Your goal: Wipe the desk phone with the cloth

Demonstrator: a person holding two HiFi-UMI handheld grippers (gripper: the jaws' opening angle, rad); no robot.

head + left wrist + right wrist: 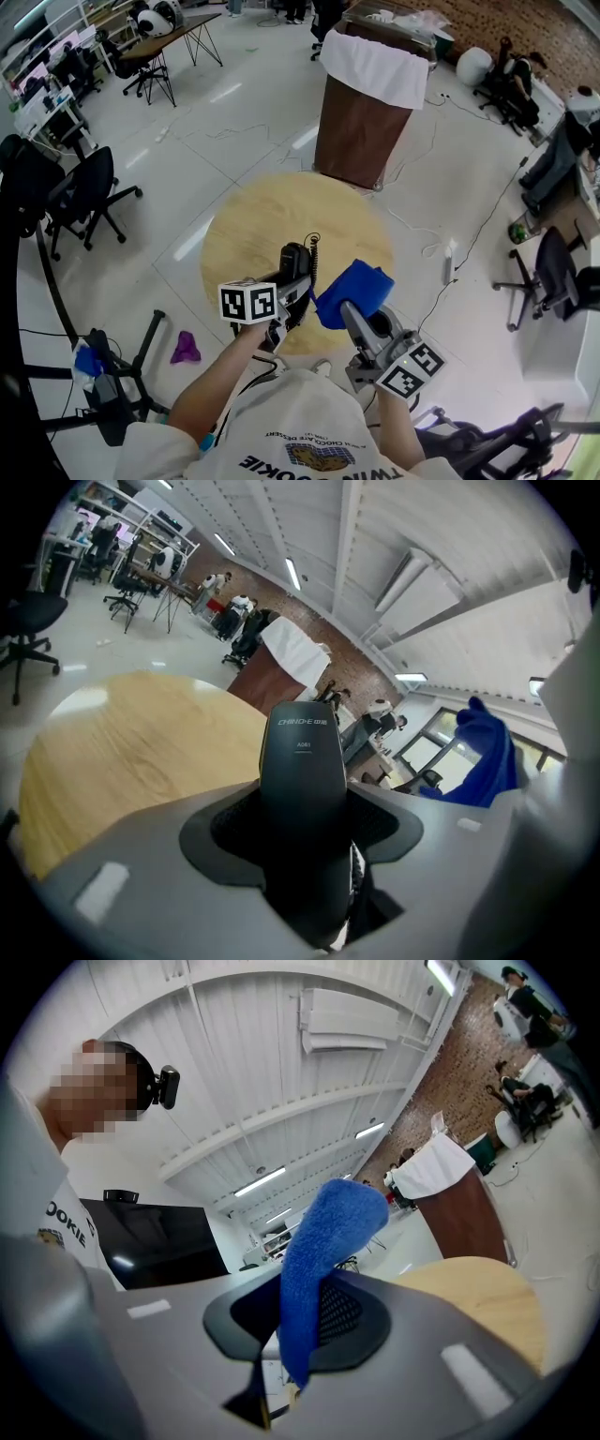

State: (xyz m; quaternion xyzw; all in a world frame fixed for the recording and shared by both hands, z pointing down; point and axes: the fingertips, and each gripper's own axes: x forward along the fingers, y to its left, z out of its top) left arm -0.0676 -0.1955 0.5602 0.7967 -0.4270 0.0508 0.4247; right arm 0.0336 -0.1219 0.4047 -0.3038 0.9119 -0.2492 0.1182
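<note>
The black desk phone handset [294,265] is clamped between the jaws of the left gripper [292,286], held up over the near edge of the round wooden table [246,223], its coiled cord [313,249] rising behind it. Just to its right, the right gripper [348,312] has its jaws closed on the blue cloth [354,289]. Beyond the table stands a brown bin [358,127] with a white liner [375,66]; its contents cannot be made out.
</note>
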